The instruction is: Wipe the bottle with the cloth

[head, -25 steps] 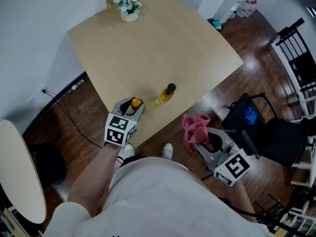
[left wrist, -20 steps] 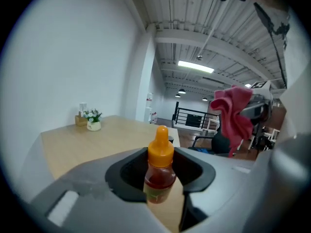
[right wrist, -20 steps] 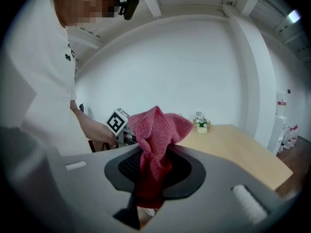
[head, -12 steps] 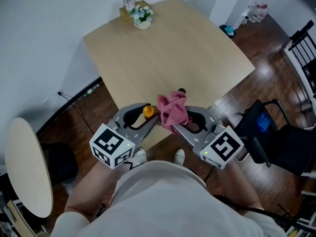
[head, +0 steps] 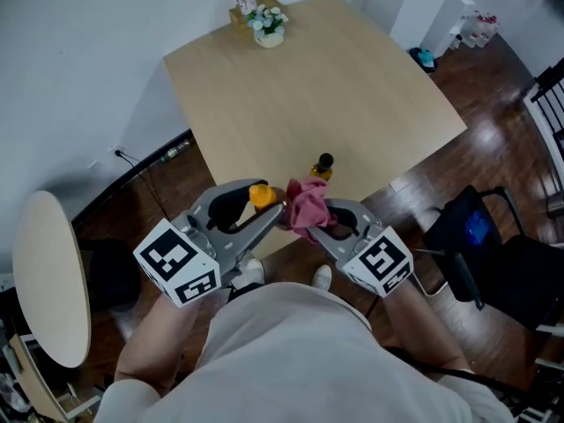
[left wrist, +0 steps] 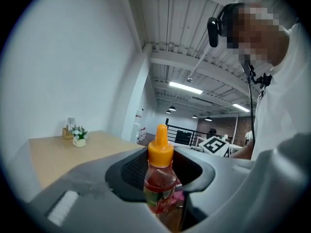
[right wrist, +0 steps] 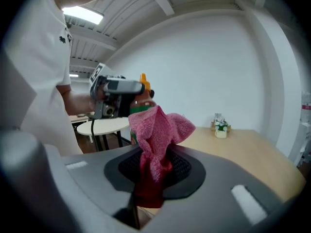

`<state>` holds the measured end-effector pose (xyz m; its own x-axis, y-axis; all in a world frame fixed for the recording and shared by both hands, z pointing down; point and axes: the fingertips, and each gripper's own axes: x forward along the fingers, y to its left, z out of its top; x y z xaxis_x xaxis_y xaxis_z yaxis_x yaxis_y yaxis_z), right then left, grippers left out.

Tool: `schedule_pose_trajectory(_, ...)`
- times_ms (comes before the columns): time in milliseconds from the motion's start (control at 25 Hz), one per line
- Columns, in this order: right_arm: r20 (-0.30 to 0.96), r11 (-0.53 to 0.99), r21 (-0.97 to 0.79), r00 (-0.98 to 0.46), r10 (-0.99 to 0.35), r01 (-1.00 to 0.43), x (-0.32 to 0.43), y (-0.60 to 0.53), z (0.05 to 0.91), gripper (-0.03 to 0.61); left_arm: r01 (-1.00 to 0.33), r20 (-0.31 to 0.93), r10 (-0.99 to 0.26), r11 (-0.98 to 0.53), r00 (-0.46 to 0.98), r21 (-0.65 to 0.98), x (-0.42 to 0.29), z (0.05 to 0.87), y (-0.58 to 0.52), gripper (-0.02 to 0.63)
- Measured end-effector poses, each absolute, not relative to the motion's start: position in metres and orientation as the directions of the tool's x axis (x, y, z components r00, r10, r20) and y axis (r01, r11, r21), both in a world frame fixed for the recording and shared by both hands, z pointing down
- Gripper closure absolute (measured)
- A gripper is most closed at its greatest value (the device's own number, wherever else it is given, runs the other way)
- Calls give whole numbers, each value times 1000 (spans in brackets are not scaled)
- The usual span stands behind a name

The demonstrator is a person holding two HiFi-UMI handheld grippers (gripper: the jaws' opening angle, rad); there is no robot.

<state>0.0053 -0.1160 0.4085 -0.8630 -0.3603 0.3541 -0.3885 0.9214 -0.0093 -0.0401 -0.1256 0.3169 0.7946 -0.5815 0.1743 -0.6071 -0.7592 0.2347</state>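
Note:
My left gripper (head: 267,215) is shut on a small bottle with an orange cap (head: 260,195), held upright in the air over the table's near edge. In the left gripper view the bottle (left wrist: 160,178) stands between the jaws of that gripper (left wrist: 163,200), with reddish liquid and a label. My right gripper (head: 310,225) is shut on a pink cloth (head: 307,203), which touches the bottle's right side. In the right gripper view the cloth (right wrist: 154,137) rises from the right gripper (right wrist: 150,181) and hides most of the bottle (right wrist: 144,92) behind it.
A yellow bottle with a black cap (head: 322,166) stands near the front edge of the wooden table (head: 317,77). A flower pot (head: 267,25) sits at the far corner. A round white table (head: 48,289) is at left, a black chair (head: 480,236) at right.
The left gripper lifted the orange-capped bottle off the table edge. The right gripper swung up and left with the cloth until it met the bottle.

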Motion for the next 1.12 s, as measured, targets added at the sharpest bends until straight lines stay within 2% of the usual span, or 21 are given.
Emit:
schedule_pose_trajectory(240,409,905,-61,-838,-362,-421,34,-106,441,488,-644,167,-622,-727,765,239,-33,304,-120,454)
schedule_pose_trajectory(440,284,938,70,-895,-345,-340,35,-88,367,488,-683,203,-653,-686,730,251,-33,316,-127,454)
schedule_pose_trajectory(640,283,953,119,-911,-301,-278,23,-61,335,488,-693,208,-663,-663,719,283,-18,326,-129,454)
schedule_pose_trajectory(800,303,959,98,-910,-284,-267,16,-60,367,488,-688,189,-665,-667,723,286,-10,318,-127,454)
schedule_pose_trajectory(1120,436,954,33,-854,-283,-299,30,-64,451,488,-706,173,-688,-655,705,269,-21,305,-134,454)
